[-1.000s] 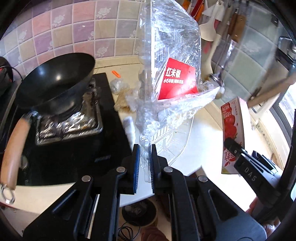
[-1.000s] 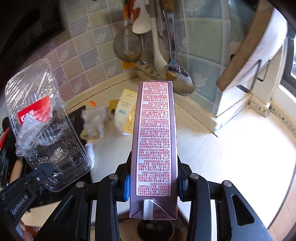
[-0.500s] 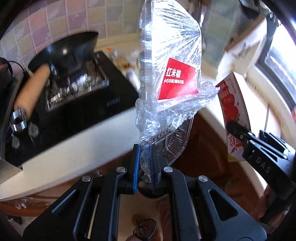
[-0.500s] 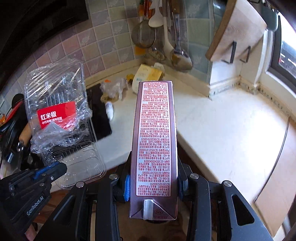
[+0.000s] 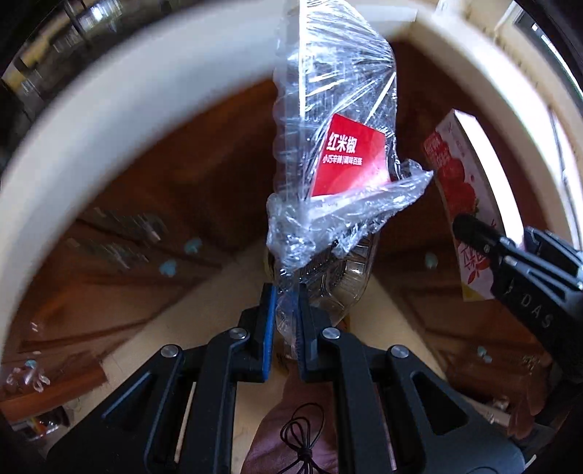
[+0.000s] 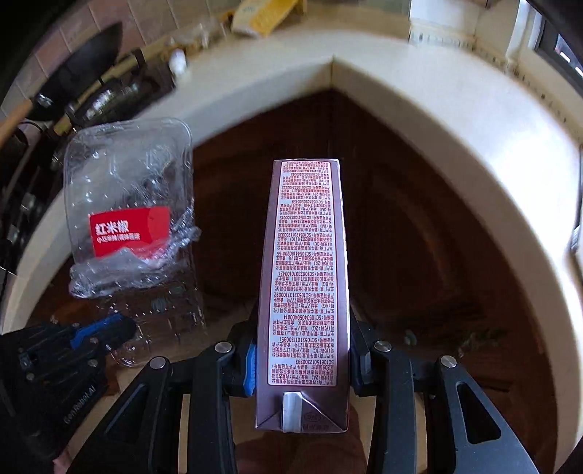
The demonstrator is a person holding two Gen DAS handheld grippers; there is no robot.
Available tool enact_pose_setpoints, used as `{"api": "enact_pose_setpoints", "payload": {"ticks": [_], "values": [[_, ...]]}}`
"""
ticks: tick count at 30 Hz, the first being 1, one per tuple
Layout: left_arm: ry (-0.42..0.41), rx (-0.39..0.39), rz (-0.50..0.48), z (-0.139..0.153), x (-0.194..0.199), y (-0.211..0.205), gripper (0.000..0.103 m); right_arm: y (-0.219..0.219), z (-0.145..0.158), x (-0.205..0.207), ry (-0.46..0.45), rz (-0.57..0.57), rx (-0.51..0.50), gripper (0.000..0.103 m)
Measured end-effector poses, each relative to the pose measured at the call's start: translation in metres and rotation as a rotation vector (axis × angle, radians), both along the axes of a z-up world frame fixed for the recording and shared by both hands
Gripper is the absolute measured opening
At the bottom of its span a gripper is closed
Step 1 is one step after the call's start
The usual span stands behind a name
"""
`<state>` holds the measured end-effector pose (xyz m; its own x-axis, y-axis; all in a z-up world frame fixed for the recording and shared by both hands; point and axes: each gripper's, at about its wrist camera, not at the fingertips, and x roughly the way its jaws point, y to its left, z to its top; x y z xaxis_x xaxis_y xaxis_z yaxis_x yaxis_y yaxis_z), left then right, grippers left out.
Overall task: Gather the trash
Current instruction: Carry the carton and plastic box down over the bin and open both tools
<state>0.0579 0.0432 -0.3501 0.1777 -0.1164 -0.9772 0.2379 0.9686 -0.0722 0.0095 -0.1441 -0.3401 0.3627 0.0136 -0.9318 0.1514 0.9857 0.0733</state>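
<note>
My left gripper [image 5: 286, 291] is shut on the edge of a clear plastic clamshell tray [image 5: 328, 120] with crumpled film and a red label; the tray [image 6: 127, 204] also shows at the left of the right wrist view, with the left gripper [image 6: 109, 328] below it. My right gripper [image 6: 302, 321] is shut on a tall brown drink carton [image 6: 306, 273] covered in red print; the same carton [image 5: 470, 193] shows its red-and-white face at the right of the left wrist view. Both grippers point steeply down in front of the cream countertop edge [image 6: 419, 91], over dark wooden cabinet fronts [image 6: 419, 237].
On the counter behind lie a black wok [image 6: 83, 54] with a wooden handle, a yellow packet [image 6: 262, 16] and a small white item [image 6: 177, 62]. Beige floor [image 5: 204, 302] runs between the cabinet doors. A dark cord loop [image 5: 302, 434] lies below the left gripper.
Both grippers have dropped from above the counter to below its edge and tilted downward, still holding the tray and the carton. The stove and wall tiles have left the left wrist view.
</note>
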Motion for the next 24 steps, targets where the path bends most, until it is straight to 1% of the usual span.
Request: {"api": "enact_pose_setpoints", "payload": {"ticks": [1, 3, 4, 6, 9, 10, 12, 13, 15, 16, 17, 21, 24], "values": [[0.018, 0.003, 0.002, -0.009, 0.001, 0.000, 0.007, 0.001, -0.012, -0.001, 0.021, 0.002, 0.001, 0.036], [0.085, 0.010, 0.010, -0.043, -0.001, -0.003, 0.008, 0.001, -0.040, -0.002, 0.068, 0.004, 0.013, 0.036], [0.112, 0.015, 0.015, -0.058, 0.000, -0.004, 0.008, 0.001, -0.050, -0.001, 0.086, 0.005, 0.016, 0.036], [0.157, 0.028, 0.025, -0.087, 0.003, -0.006, 0.008, 0.002, -0.081, -0.001, 0.128, 0.018, 0.020, 0.036], [0.197, 0.049, 0.037, -0.131, 0.010, -0.008, 0.008, 0.003, -0.123, 0.003, 0.181, 0.046, 0.029, 0.036], [0.204, 0.052, 0.039, -0.141, 0.011, -0.009, 0.008, 0.003, -0.137, 0.006, 0.195, 0.057, 0.033, 0.036], [0.237, 0.068, 0.055, -0.178, 0.016, -0.014, 0.008, 0.004, -0.175, 0.009, 0.238, 0.083, 0.035, 0.036], [0.247, 0.072, 0.062, -0.189, 0.016, -0.018, 0.008, 0.005, -0.192, 0.011, 0.261, 0.092, 0.045, 0.036], [0.285, 0.086, 0.090, -0.227, 0.022, -0.021, 0.008, 0.005, -0.229, 0.014, 0.305, 0.108, 0.060, 0.036], [0.300, 0.093, 0.098, -0.242, 0.024, -0.023, 0.008, 0.003, -0.243, 0.013, 0.321, 0.110, 0.057, 0.036], [0.312, 0.102, 0.105, -0.257, 0.027, -0.024, 0.008, 0.003, -0.266, 0.013, 0.353, 0.115, 0.055, 0.036], [0.335, 0.125, 0.131, -0.304, 0.033, -0.031, 0.008, -0.002, -0.334, 0.022, 0.443, 0.127, 0.075, 0.036], [0.323, 0.142, 0.132, -0.323, 0.038, -0.034, 0.008, -0.005, -0.372, 0.027, 0.474, 0.130, 0.084, 0.036]]}}
